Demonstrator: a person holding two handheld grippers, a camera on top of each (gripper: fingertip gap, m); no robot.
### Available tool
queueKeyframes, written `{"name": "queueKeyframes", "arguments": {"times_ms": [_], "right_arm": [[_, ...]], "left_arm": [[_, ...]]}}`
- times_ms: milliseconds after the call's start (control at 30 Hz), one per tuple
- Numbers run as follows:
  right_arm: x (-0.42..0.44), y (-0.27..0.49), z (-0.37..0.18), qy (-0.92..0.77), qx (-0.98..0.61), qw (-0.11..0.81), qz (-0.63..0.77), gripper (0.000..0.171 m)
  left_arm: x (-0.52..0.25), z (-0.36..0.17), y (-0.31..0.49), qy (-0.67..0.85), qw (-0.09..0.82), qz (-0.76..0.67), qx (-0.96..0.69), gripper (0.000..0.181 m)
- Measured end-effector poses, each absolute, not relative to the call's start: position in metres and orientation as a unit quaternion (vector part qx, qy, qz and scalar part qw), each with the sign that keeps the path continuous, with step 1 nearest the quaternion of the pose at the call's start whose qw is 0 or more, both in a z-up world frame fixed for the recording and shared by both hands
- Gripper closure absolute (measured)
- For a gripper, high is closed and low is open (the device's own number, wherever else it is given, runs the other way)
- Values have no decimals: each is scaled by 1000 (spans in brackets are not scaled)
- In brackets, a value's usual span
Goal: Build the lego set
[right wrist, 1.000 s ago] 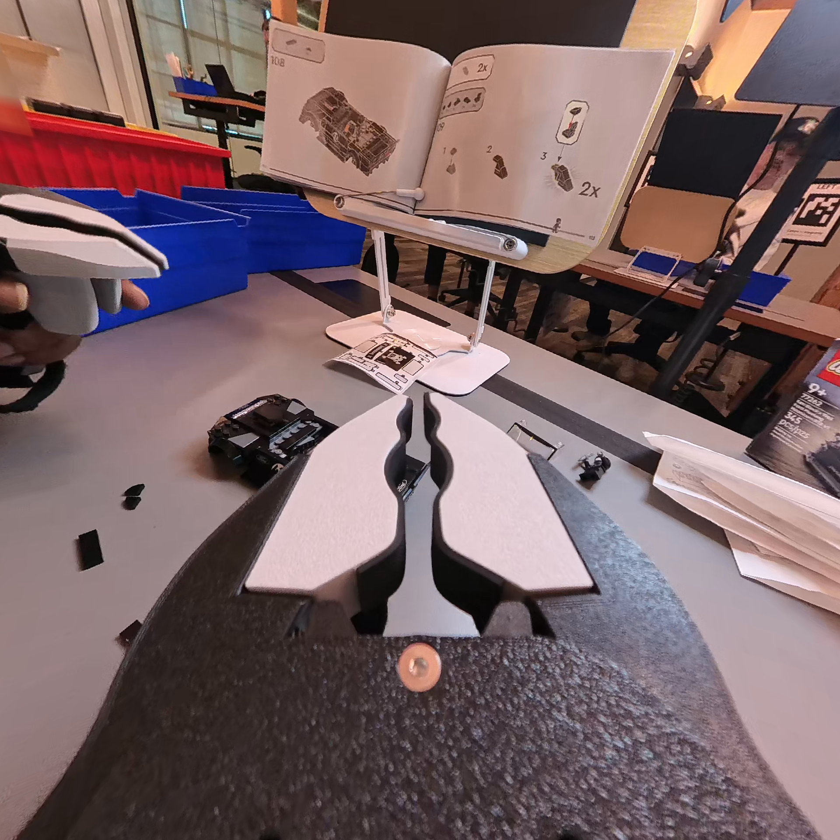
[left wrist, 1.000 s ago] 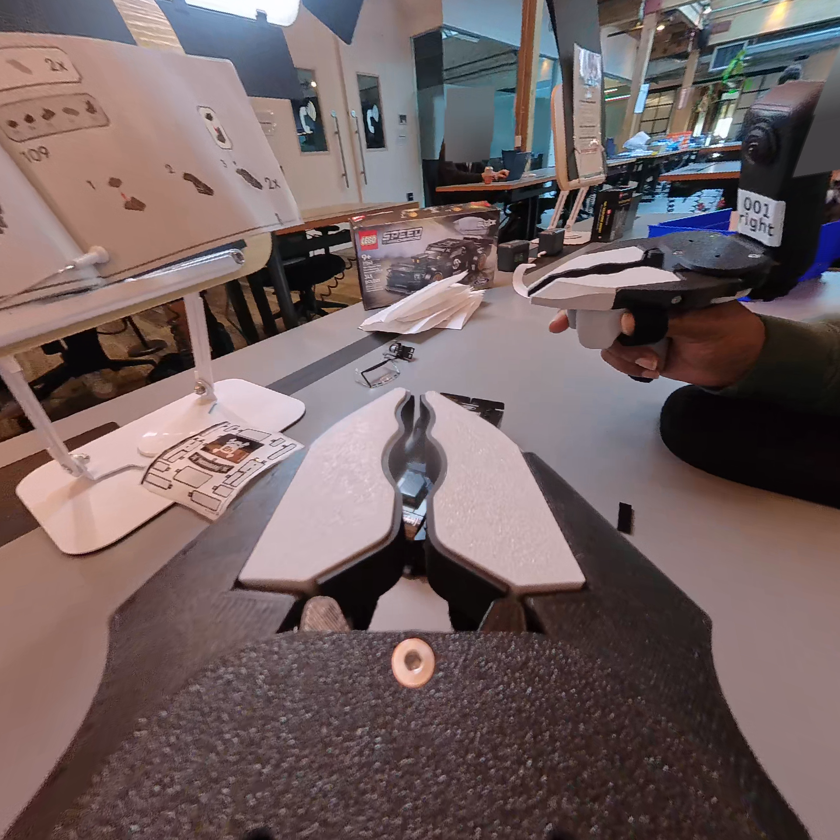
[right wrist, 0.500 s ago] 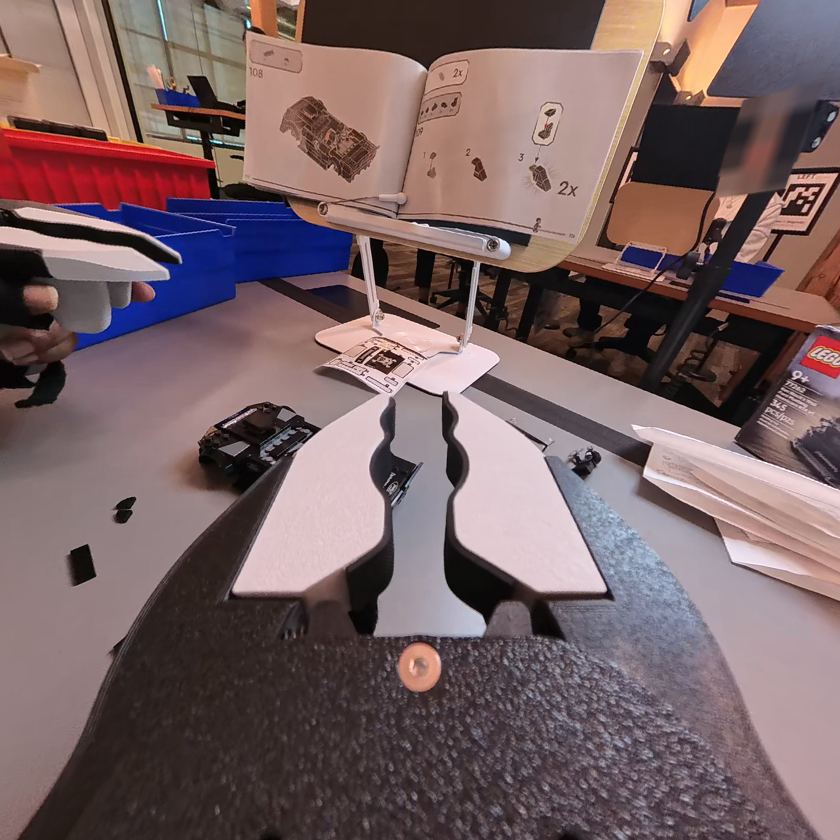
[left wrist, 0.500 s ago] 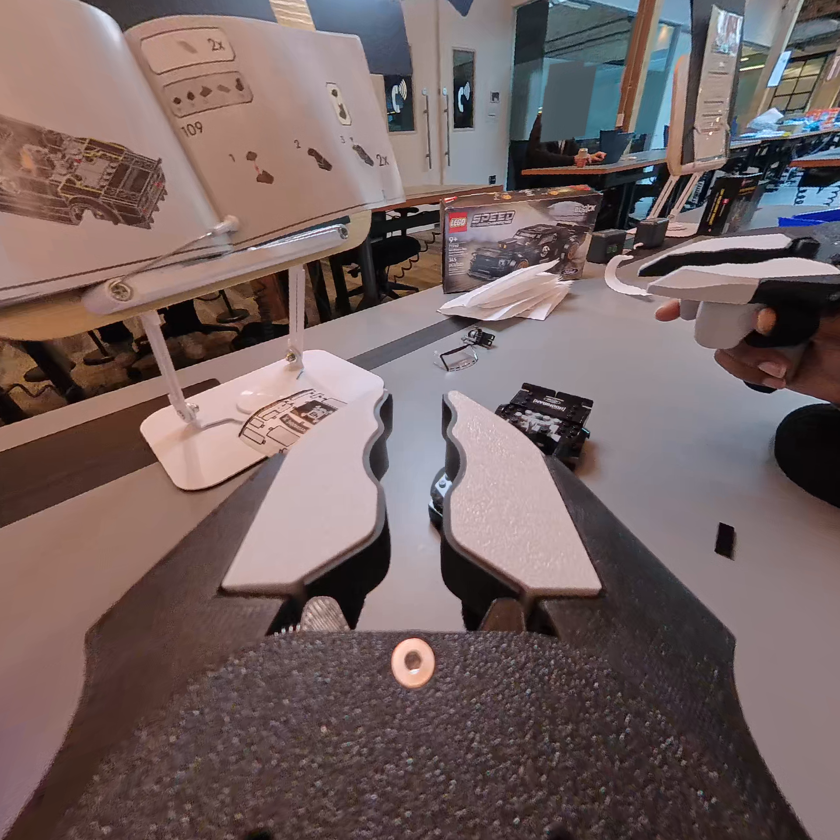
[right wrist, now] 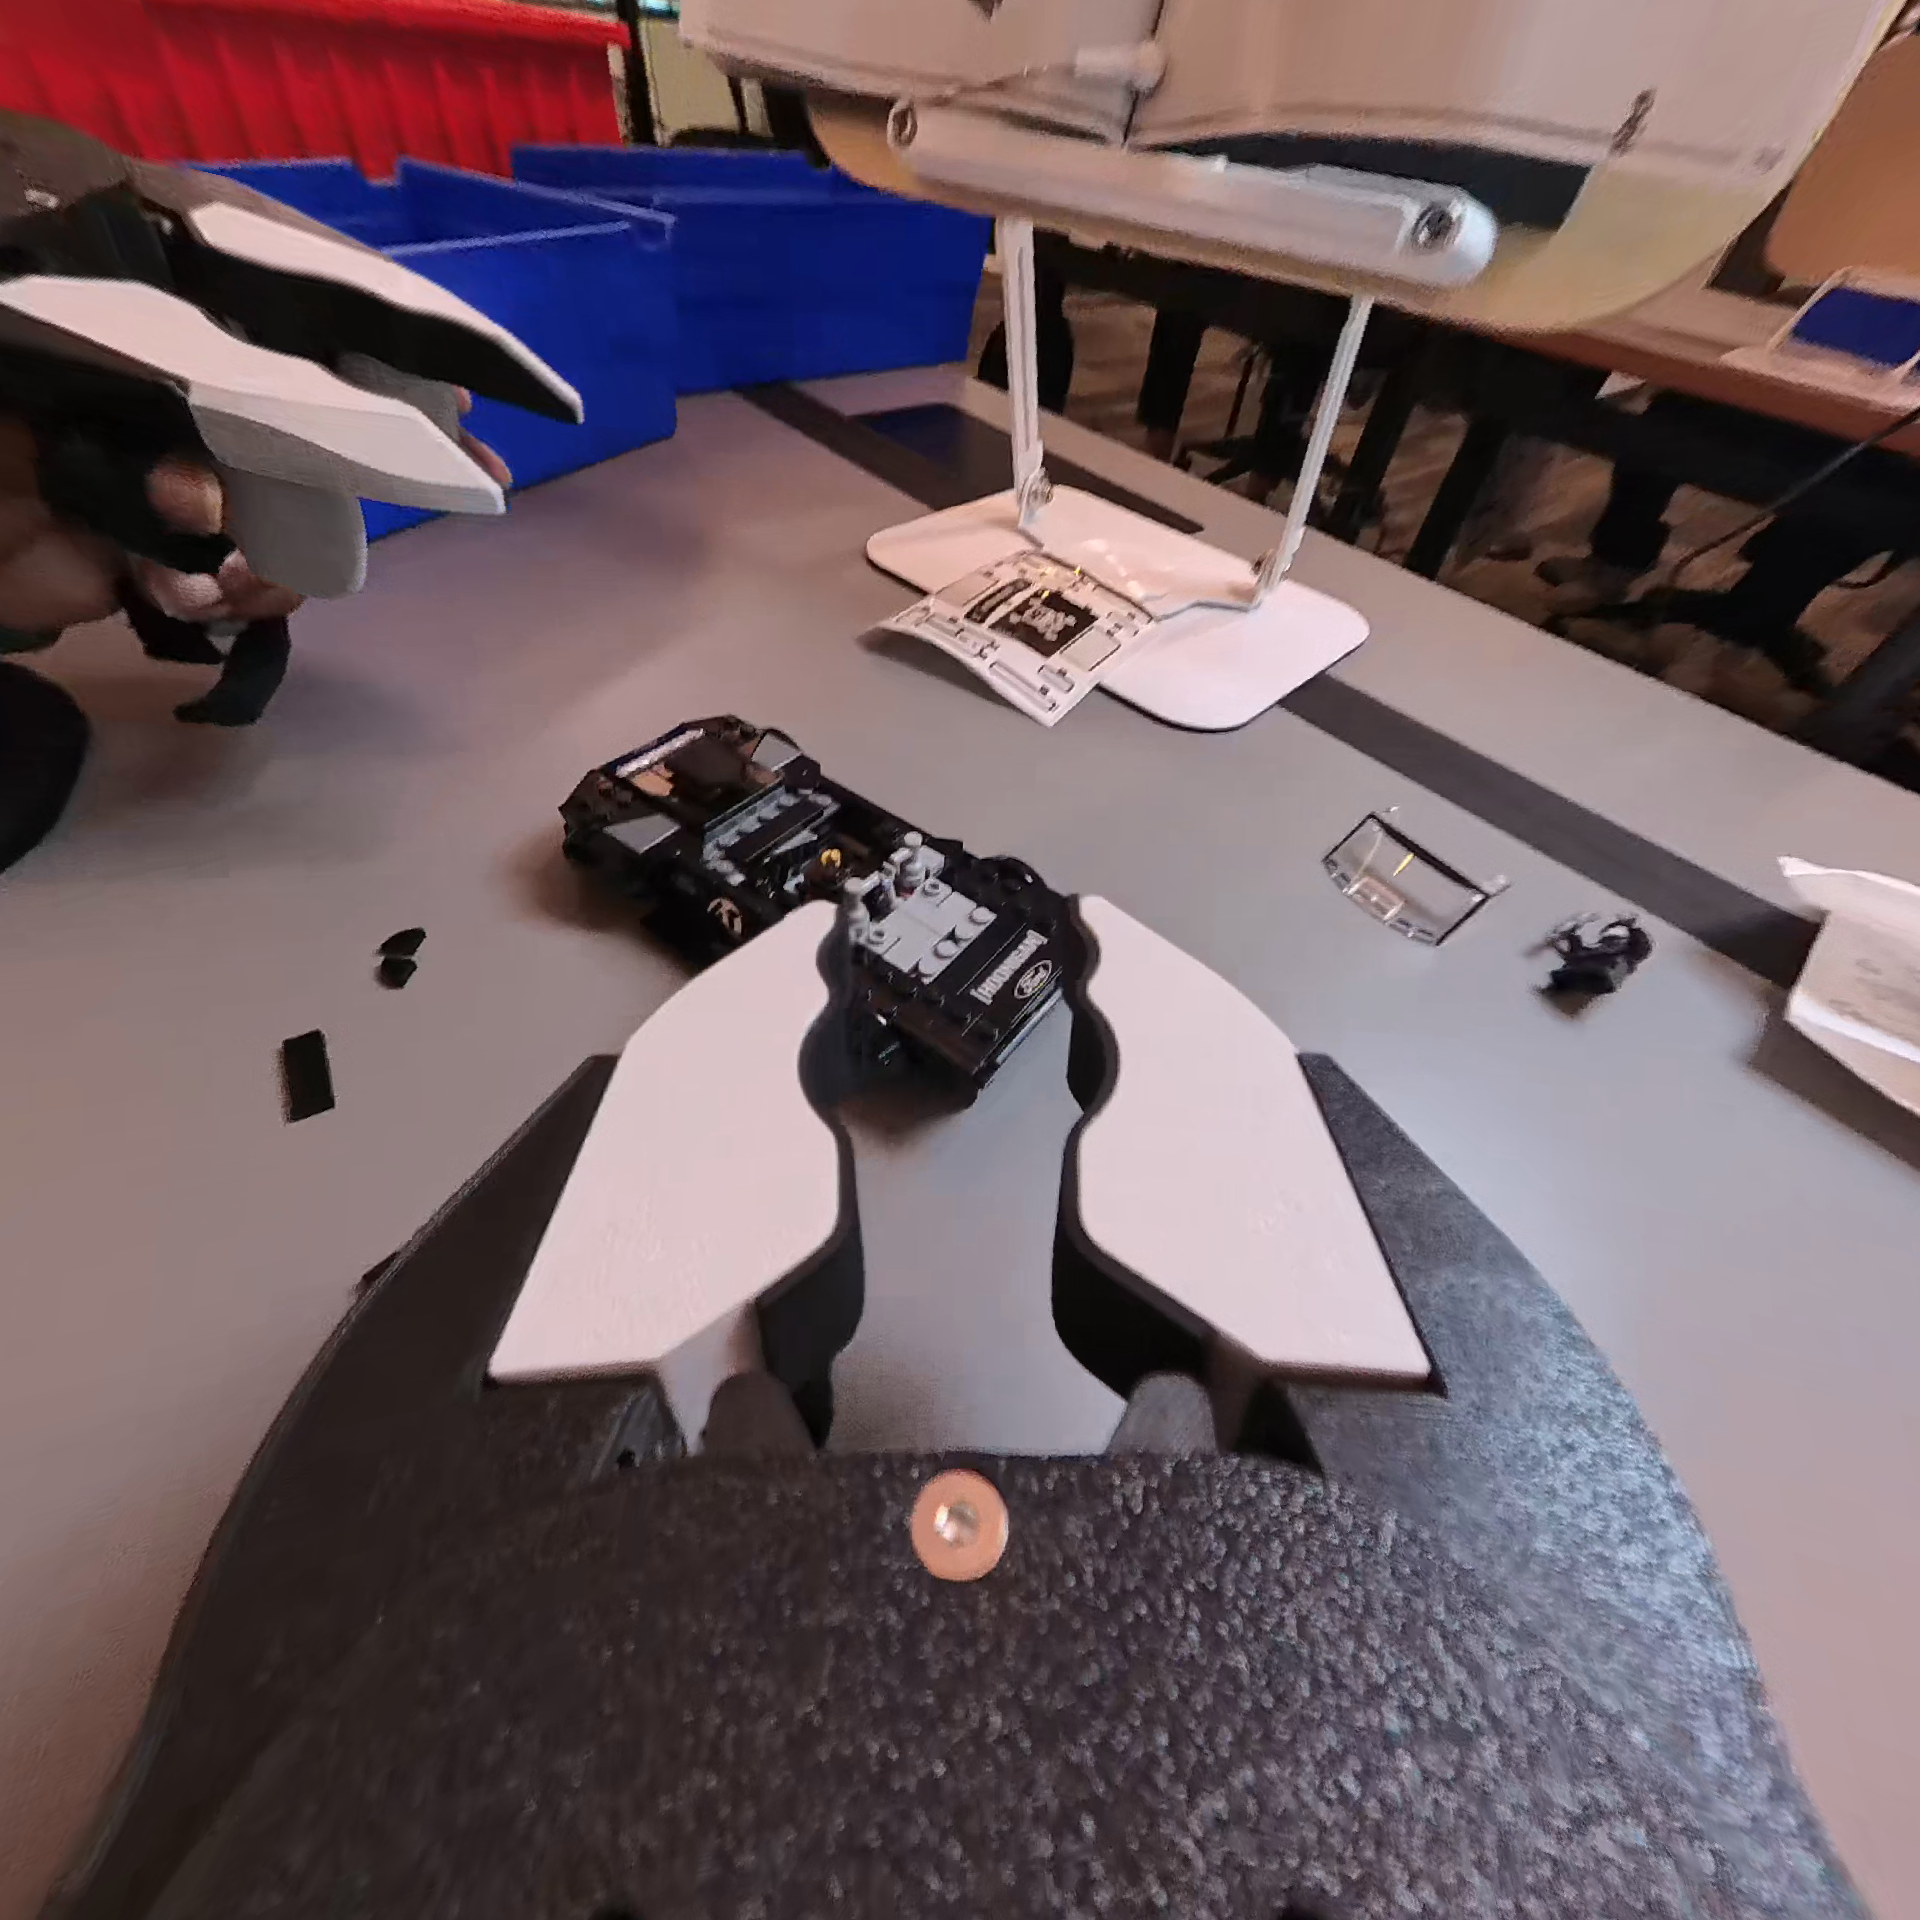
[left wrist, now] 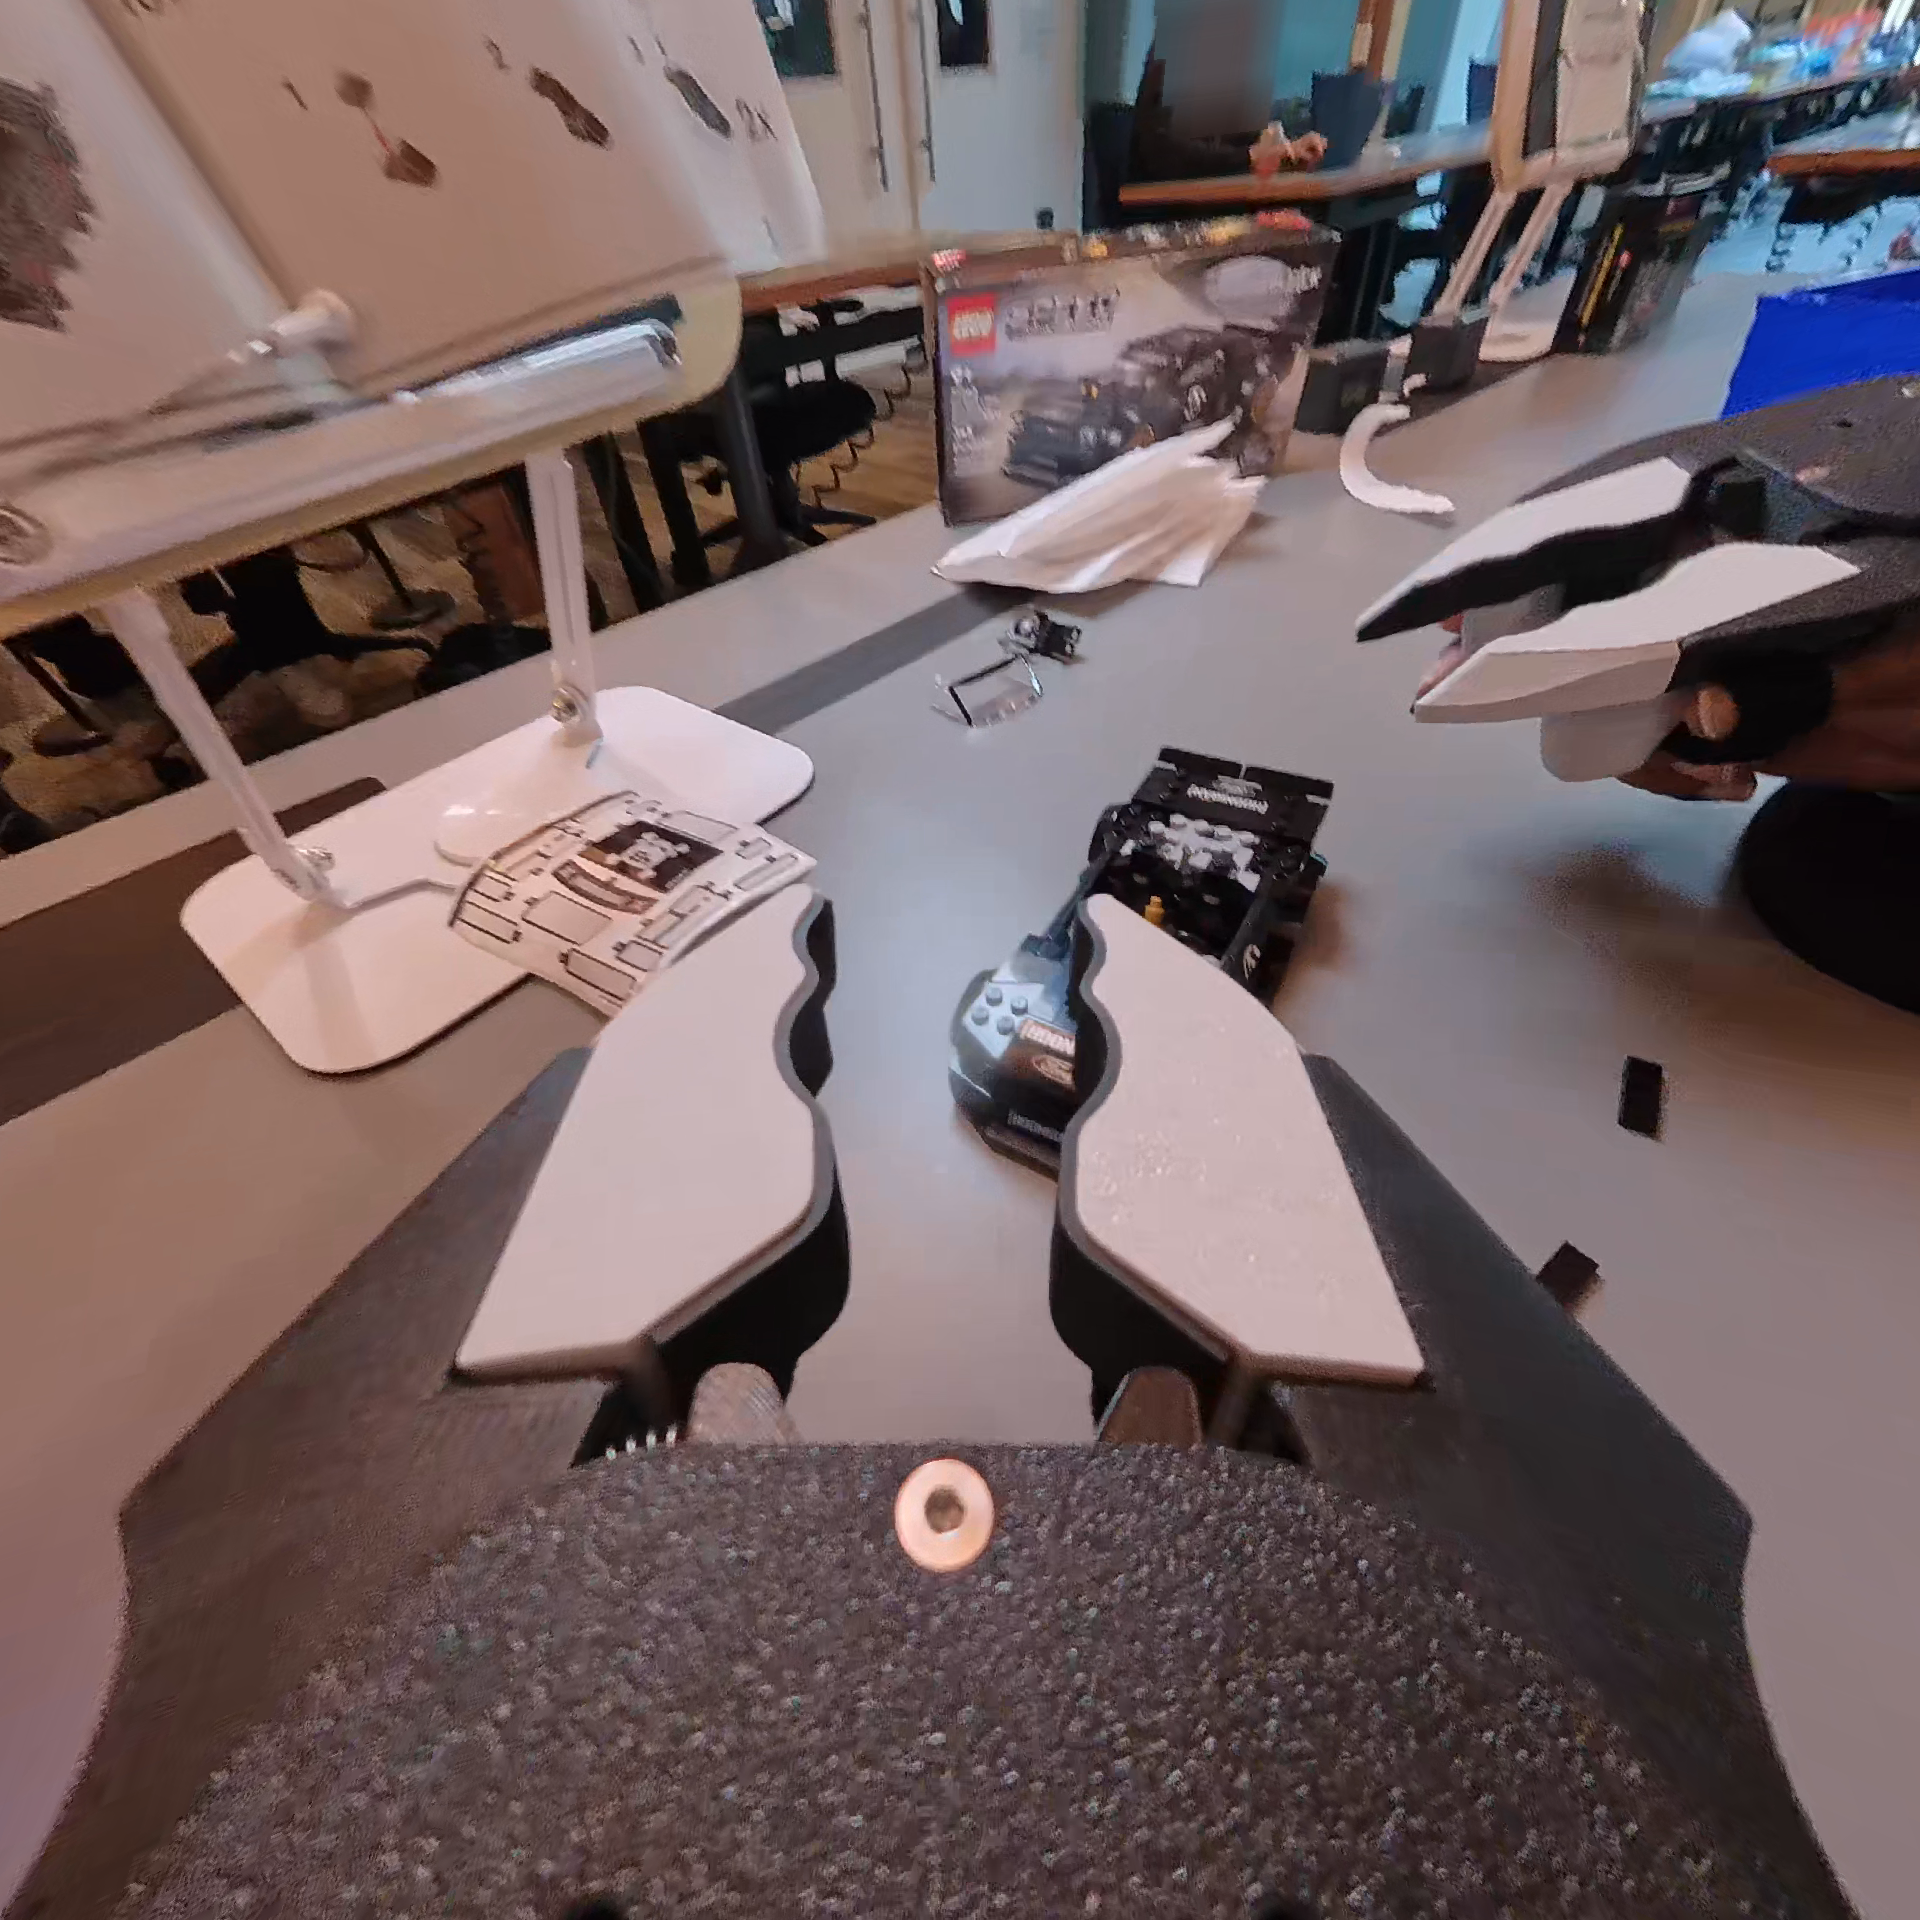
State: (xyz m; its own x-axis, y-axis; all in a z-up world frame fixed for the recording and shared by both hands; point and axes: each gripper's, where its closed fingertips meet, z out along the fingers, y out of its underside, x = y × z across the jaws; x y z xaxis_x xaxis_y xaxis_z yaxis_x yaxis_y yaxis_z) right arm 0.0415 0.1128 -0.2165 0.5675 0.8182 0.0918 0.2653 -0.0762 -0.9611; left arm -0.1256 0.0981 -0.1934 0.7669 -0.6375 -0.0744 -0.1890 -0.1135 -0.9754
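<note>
A half-built black car (right wrist: 821,894) lies flat on the grey table (right wrist: 1455,1195), its nose between the tips of the right gripper (right wrist: 956,977), whose fingers stand apart and grip nothing. The left gripper (left wrist: 945,997) hovers with fingers likewise spread and empty, the car just past its right finger at 1 o'clock in the left wrist view. The model is likely light and rigid but fragile at its seams (pressed bricks pop loose under a twist), so the safest hold is probably across the long flat sides of the chassis, low down, clear of the small upright grey pieces. It shows glossy black panels, grey studded plates in an open middle, a yellow speck and printed tiles at one end. Loose black bits (right wrist: 307,1075) lie at 9 o'clock of the car in the right wrist view, a clear windscreen (right wrist: 1403,878) at 3 o'clock.
</note>
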Motion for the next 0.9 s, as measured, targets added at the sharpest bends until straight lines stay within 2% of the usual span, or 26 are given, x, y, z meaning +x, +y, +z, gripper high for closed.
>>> {"name": "queueKeyframes", "arguments": {"times_ms": [200,367,533,900], "right_arm": [[41,117,-242,-406,-725,503,238,121],[42,128,-255,-417,-740,490,196,126],[36,127,-261,-425,-745,474,200,132],[42,126,-263,-422,-748,476,187,141]], "left_arm": [[-104,-223,91,343,539,-191,-745,121],[-94,-251,97,380,483,-184,-767,116],[-81,-273,102,404,423,-205,-785,98],[-76,-287,105,441,403,-169,-784,97]]}}
